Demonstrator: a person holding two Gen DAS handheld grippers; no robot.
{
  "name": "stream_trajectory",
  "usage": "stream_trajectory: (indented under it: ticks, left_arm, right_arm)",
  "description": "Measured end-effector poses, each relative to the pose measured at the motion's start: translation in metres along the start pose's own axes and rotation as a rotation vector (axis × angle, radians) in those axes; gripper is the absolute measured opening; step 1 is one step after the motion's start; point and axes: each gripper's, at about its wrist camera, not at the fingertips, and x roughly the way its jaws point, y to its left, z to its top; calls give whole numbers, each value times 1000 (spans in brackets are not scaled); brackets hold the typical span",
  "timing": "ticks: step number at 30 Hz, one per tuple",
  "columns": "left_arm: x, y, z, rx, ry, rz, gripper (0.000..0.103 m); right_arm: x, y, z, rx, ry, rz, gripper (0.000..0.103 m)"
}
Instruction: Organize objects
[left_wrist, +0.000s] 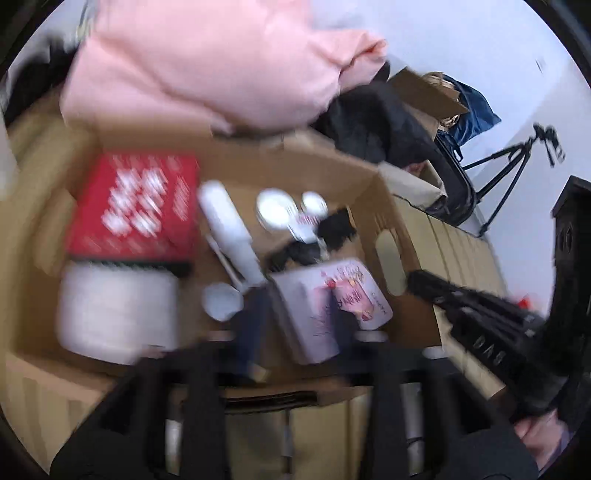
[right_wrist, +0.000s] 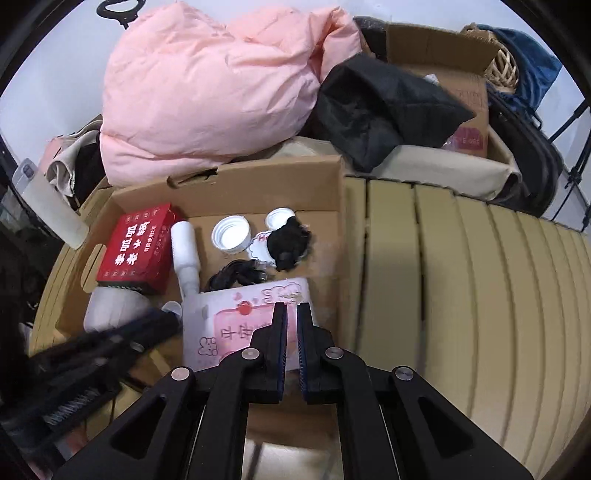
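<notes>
An open cardboard box (right_wrist: 236, 184) stands on a beige slatted surface (right_wrist: 461, 266), in front of a pink quilt (right_wrist: 207, 85). Inside the box, a red box (right_wrist: 135, 247) lies at the far left, and a white bottle (right_wrist: 186, 254) lies just to its right. Two white caps (right_wrist: 232, 234) are at the far side, next to a black fluffy thing (right_wrist: 290, 240). A white and pink card box (right_wrist: 240, 321) lies at the near right of the box.

The right gripper (right_wrist: 291, 306) is above the card box with its jaws almost together and nothing between them. The left gripper (left_wrist: 295, 325) is at the near edge of the cardboard box; its jaws stand apart and hold nothing, though this view is blurred.
</notes>
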Motion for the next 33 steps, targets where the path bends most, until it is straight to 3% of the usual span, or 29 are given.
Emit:
stream_trajectory:
  ticks: [3, 4, 6, 7, 8, 10, 14, 16, 19, 21, 26, 33]
  left_arm:
    - [-44, 6, 3, 60, -114, 95, 70]
    - [-59, 8, 4, 91, -138, 141, 72]
    - [-92, 15, 3, 143, -170, 246, 88]
    - [-110, 20, 0, 161, -182, 295, 91]
    - [-121, 24, 0, 170, -184, 323, 96]
    - [-151, 33, -9, 182, -165, 379, 103]
    - [-218, 40, -46, 257, -151, 415, 103]
    - [-253, 36, -60, 281, -187, 437, 103]
    - [-304, 35, -73, 250, -231, 420, 103]
    - [-338, 34, -82, 238, -224, 364, 103]
    - [-376, 23, -124, 243, -267, 390, 103]
    - [-401, 8, -212, 187, -317, 415, 103]
  right_arm:
    - [-28, -2, -2, -20, -41, -7, 7]
    - [-38, -2, -3, -22, -48, 2, 12]
    - [-60, -1, -8, -35, -58, 18, 54]
    - [-71, 1, -10, -50, -56, 31, 100]
    - [-86, 3, -15, -69, -57, 52, 103]
    - [-114, 5, -26, -95, -65, 63, 103]
    - [-187, -3, -61, -87, -96, 89, 103]
    - [-220, -7, -79, -83, -107, 105, 103]
    - [-269, -4, -107, -93, -135, 99, 103]
    - [-295, 1, -120, -103, -153, 108, 103]
    - [-344, 14, -164, -112, -227, 111, 103]
    - [-369, 37, -230, -136, -263, 81, 103]
